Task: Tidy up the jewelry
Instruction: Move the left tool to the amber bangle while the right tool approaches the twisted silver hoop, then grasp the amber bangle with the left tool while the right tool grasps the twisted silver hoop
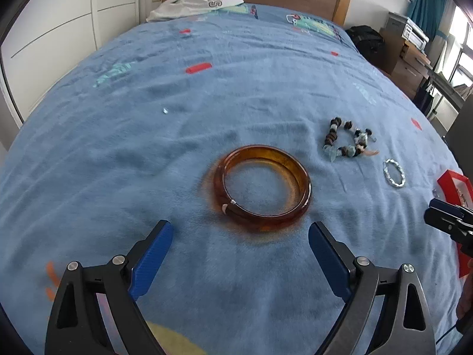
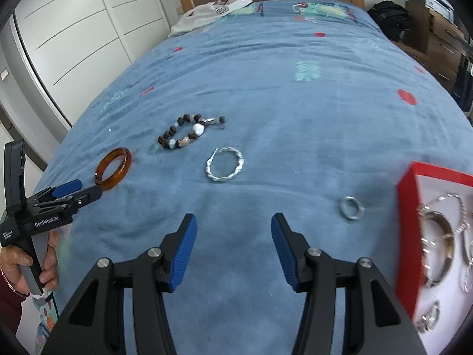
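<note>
bed [image 1: 236,88]: huge blue blanket with red and teal prints, it's under both tongs and everything sits on it

box [image 2: 408,236]: red, white inside, off to the right of the right tongs, at the frame edge. Already has a few silvery bracelets lying in it, blurry so can't say how many

left tongs [image 1: 241,236]: blue pads spread wide, nothing between them, angled down at the blanket. In the right cam you can see a hand [image 2: 44,263] gripping its handle way over on the left

right tongs [image 2: 233,238]: jaws apart too, about halfway, just bare blanket in the gap, not gripping anything. Its tip pokes into the left cam at the far right edge

amber bangle [image 1: 261,188]: chunky brown-orange one, lying flat right ahead of the left tongs, just past the pad tips and roughly centred between them, not touching. From the right tongs it's far off to the left

bead bracelet [image 2: 189,133]: dark beads mixed with pale ones, ahead and left of the right tongs, well beyond the tips; ahead-right of the left tongs, past the bangle

silver bracelet [image 2: 225,164]: twisty one, straight ahead of the right tongs, slightly left, nearer than the beads

ring [image 2: 351,208]: small, silver, ahead-right of the right tongs, between the right pad and the box, touching neither
</note>
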Motion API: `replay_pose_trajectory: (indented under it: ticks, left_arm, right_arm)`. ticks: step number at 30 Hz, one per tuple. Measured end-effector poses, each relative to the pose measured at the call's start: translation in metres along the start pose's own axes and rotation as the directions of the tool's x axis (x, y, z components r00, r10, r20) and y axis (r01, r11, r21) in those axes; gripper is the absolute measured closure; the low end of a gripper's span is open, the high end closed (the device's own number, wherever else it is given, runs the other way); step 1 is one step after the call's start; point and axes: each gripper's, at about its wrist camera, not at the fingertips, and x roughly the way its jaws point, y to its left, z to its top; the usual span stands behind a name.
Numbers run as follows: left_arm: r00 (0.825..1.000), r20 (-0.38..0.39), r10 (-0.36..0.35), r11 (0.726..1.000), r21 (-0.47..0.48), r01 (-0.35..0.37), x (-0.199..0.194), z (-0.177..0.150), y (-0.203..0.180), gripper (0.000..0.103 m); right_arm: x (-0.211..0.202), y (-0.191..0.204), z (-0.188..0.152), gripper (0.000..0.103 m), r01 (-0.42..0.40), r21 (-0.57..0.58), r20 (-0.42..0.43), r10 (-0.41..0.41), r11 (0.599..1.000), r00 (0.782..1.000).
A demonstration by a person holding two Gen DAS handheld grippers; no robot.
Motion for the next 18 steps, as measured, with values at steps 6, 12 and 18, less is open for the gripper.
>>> replay_pose_trajectory:
  ticks: [6, 12, 18]
  left_arm:
    - [1.000, 0.007, 0.005, 1.000, 0.007, -0.005, 0.016, 0.008, -0.007, 0.008]
    - [1.000, 0.020, 0.011, 1.000, 0.023, -0.011, 0.027, 0.021, -0.014, 0.006]
    - [0.999, 0.037, 0.017, 0.999, 0.048, -0.019, 0.032, 0.027, -0.020, 0.024]
  right_arm:
    - [0.029, 0.007, 0.013, 0.051, 0.000, -0.020, -0.011, 0.000, 1.000, 1.000]
    - [0.045, 0.010, 0.030, 0.047, -0.002, -0.027, 0.001, 0.002, 1.000, 1.000]
    - [0.053, 0.012, 0.037, 0.047, 0.001, -0.006, 0.015, -0.001, 1.000, 1.000]
